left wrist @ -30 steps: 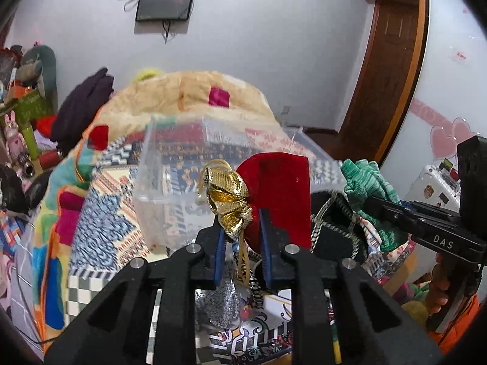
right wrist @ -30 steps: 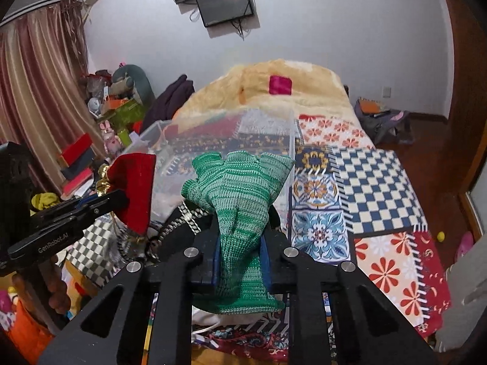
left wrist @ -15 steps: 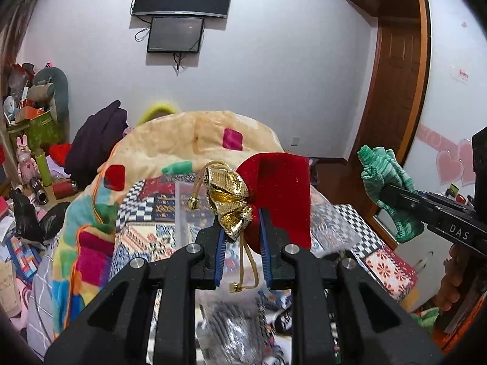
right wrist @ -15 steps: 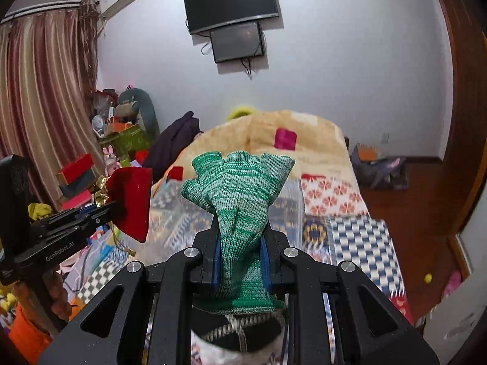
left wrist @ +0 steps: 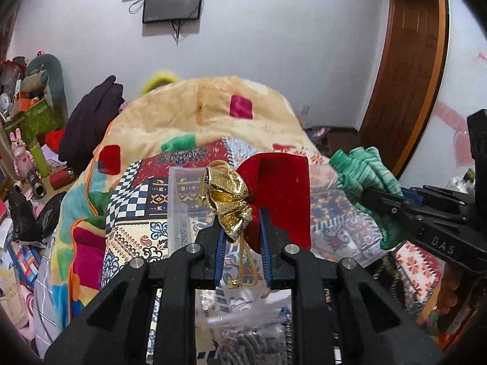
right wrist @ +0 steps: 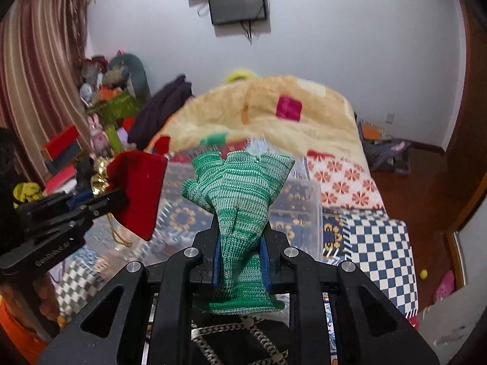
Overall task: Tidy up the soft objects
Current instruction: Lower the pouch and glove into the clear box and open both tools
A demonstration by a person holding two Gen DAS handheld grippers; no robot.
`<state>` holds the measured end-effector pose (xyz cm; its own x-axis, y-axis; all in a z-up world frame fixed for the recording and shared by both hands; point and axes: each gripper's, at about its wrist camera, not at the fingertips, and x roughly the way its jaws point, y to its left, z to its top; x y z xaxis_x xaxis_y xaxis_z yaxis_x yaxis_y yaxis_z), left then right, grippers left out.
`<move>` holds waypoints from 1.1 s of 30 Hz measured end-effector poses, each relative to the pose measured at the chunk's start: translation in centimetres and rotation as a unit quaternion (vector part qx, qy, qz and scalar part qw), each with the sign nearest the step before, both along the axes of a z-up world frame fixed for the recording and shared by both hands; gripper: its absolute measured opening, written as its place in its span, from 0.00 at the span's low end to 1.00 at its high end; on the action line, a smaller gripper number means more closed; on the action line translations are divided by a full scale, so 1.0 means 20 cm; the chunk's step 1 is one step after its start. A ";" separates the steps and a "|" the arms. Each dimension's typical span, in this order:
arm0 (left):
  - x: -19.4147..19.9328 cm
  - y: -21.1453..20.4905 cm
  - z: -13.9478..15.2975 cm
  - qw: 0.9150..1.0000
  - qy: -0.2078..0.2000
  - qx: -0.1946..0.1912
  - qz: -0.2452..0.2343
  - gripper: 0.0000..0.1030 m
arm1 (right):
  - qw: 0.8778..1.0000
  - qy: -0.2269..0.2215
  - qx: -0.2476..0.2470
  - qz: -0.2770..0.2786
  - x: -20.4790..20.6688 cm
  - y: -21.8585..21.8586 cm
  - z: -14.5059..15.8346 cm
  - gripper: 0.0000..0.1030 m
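My left gripper (left wrist: 242,228) is shut on a red velvet pouch (left wrist: 280,194) with a gold ruffled top (left wrist: 226,200); its gold cord hangs between the fingers. It is held in the air over a clear plastic bin (left wrist: 179,200) on the bed. My right gripper (right wrist: 240,243) is shut on a green knit glove (right wrist: 240,194), held upright above the same bin (right wrist: 304,213). Each gripper shows in the other's view: the glove at the right (left wrist: 362,173), the red pouch at the left (right wrist: 140,194).
A patchwork quilt (right wrist: 377,243) and a yellow blanket (left wrist: 194,112) cover the bed. A dark bag with a chain strap (right wrist: 243,340) and a clear bag (left wrist: 249,331) lie below the grippers. Cluttered shelves and toys (left wrist: 27,140) stand at the left. A wooden door (left wrist: 408,70) is at the right.
Both grippers have tilted back down from a raised pose, so the bin and quilt fill more of the views. Both still hold their items.
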<state>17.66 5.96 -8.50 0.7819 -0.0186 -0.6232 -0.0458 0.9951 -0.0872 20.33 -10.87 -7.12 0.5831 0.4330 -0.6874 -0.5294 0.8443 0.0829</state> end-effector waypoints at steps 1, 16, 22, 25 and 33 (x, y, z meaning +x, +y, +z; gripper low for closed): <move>0.01 -0.01 -0.01 1.000 0.005 0.010 0.000 0.19 | 1.000 0.005 -0.010 0.000 0.01 0.00 -0.02 0.18; 0.10 -0.05 -0.12 0.998 0.059 0.007 -0.021 0.34 | 0.997 0.058 -0.039 0.008 0.06 0.01 -0.12 0.37; 0.02 -0.04 -0.03 0.999 0.036 -0.006 -0.020 0.51 | 1.000 0.020 -0.022 0.002 -0.03 -0.04 -0.02 0.57; -0.05 -0.03 0.04 1.000 0.014 -0.013 -0.018 0.58 | 1.000 0.000 -0.008 -0.001 -0.09 -0.07 0.06 0.66; -0.28 -0.05 0.15 0.999 -0.027 -0.010 -0.026 0.68 | 0.998 -0.056 0.016 0.002 -0.33 -0.15 0.19 0.79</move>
<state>12.11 4.98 -5.58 0.8119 -0.0718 -0.5793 0.0105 0.9940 -0.1086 13.77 -13.88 -3.37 0.6545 0.4563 -0.6029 -0.5400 0.8402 0.0497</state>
